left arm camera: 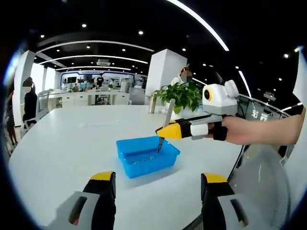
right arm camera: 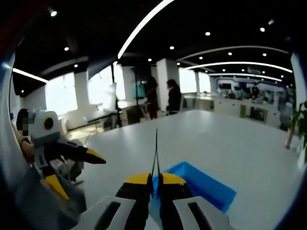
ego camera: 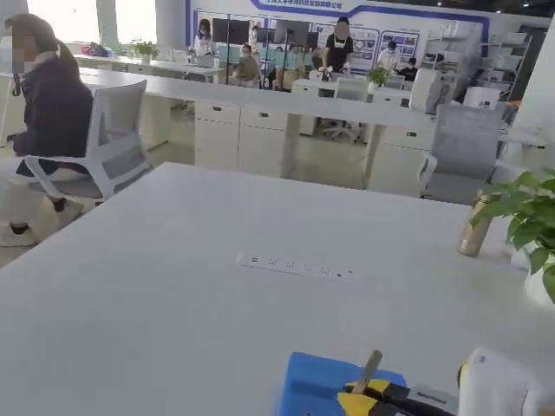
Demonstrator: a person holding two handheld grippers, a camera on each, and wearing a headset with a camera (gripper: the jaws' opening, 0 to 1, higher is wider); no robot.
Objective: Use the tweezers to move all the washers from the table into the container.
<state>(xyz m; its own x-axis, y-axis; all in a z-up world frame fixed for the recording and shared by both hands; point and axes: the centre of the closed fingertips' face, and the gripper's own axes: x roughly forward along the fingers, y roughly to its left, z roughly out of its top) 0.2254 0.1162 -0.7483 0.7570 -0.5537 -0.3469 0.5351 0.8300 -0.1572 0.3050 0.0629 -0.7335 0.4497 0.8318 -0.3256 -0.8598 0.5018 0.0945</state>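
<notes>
fingers on the left gripper are spread wide, holding nothing, low in the frame. mid frame the blue container sits on the white table, open room all round it. right of that, the right gripper pinches the tweezers, tips down inside the container. washers: can't make them out. guessing tiny, light, slippery, so nip one by its rim.

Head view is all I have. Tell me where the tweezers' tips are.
Observer: In the left gripper view, the tweezers, held by the right hand-held gripper, point down with their tips inside the container.
Operator: Report the left hand-held gripper.
Observer: The left hand-held gripper is open and holds nothing. It sits short of the container, above the table.
</notes>
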